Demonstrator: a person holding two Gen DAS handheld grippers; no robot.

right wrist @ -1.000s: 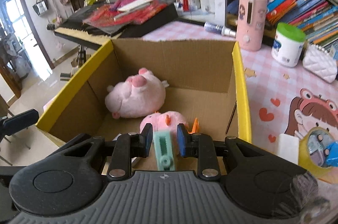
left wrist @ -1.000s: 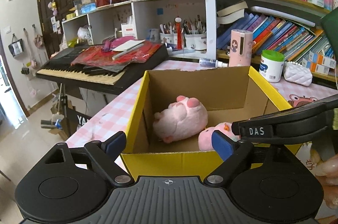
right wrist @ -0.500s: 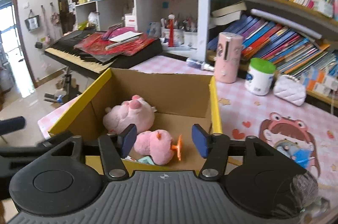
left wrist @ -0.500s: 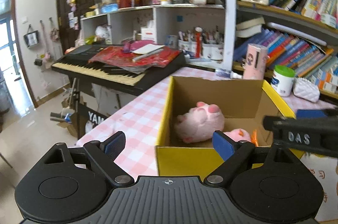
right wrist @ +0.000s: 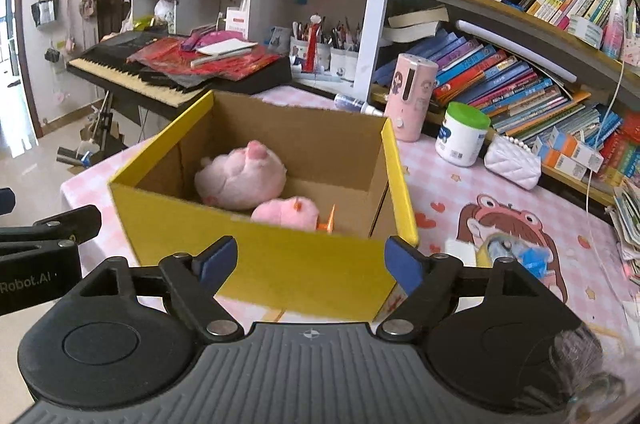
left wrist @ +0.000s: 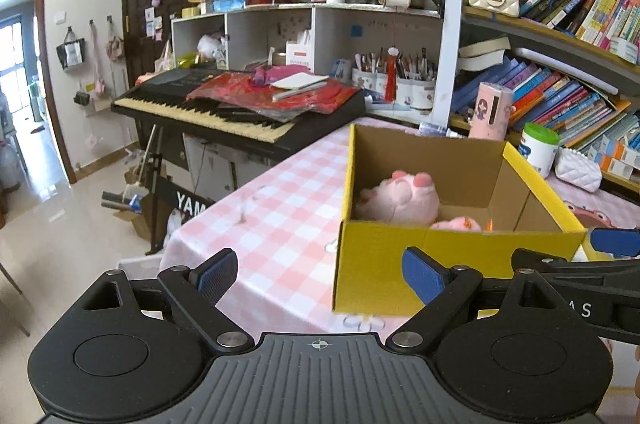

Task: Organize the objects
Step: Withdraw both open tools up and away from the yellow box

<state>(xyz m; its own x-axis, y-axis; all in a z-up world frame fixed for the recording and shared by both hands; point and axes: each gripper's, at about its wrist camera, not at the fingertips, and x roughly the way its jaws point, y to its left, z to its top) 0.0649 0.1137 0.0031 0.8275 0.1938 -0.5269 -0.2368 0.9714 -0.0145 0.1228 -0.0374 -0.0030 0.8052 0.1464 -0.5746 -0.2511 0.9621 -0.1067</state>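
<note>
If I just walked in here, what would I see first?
Probably the bright yellow cardboard box on the pink checked tablecloth, with a big pink plush toy and a smaller pink one lying inside it. Behind it on the left is a black keyboard piled with red papers, and on the right are shelves crammed with colourful books.

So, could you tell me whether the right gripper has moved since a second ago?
Yes. The right gripper has backed out of the box, from over its floor to outside its near wall, its jaws just opening and empty.
</note>
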